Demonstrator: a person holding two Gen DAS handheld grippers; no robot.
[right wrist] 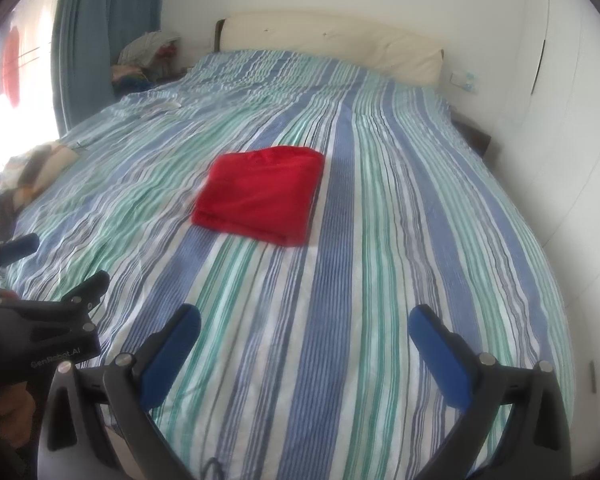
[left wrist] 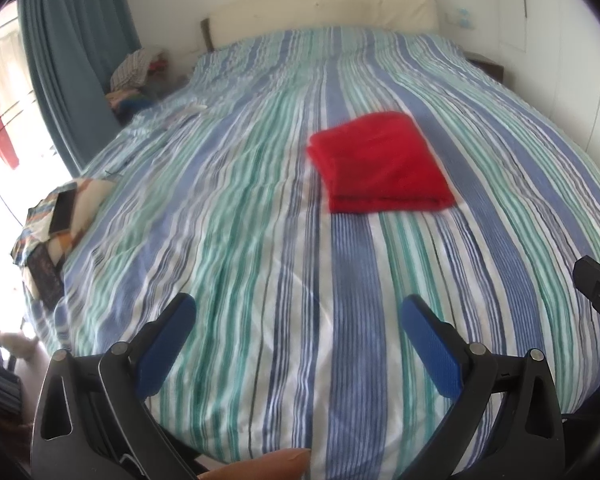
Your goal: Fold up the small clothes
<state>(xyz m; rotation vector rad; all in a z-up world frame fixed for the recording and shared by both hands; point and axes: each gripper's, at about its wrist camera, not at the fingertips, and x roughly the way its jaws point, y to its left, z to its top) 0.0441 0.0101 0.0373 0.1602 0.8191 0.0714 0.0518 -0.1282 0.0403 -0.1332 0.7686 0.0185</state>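
Note:
A red garment (left wrist: 382, 164) lies folded into a neat rectangle in the middle of the striped bed (left wrist: 240, 240); the right wrist view shows the same red garment (right wrist: 260, 196). My left gripper (left wrist: 298, 306) is open above the near part of the bed, well short of the garment, with nothing between its blue pads (left wrist: 166, 344). My right gripper (right wrist: 304, 316) is open too, held back from the garment over the bedspread (right wrist: 400, 220). The left gripper's black body (right wrist: 44, 320) shows at the left edge of the right wrist view.
A patterned cushion with a phone (left wrist: 62, 212) on it lies at the bed's left edge. Piled clothes (left wrist: 134, 72) sit by the blue curtain (left wrist: 72, 48). A cream headboard (left wrist: 324, 12) and white wall close the far side; a dark nightstand (left wrist: 486, 62) stands at the right.

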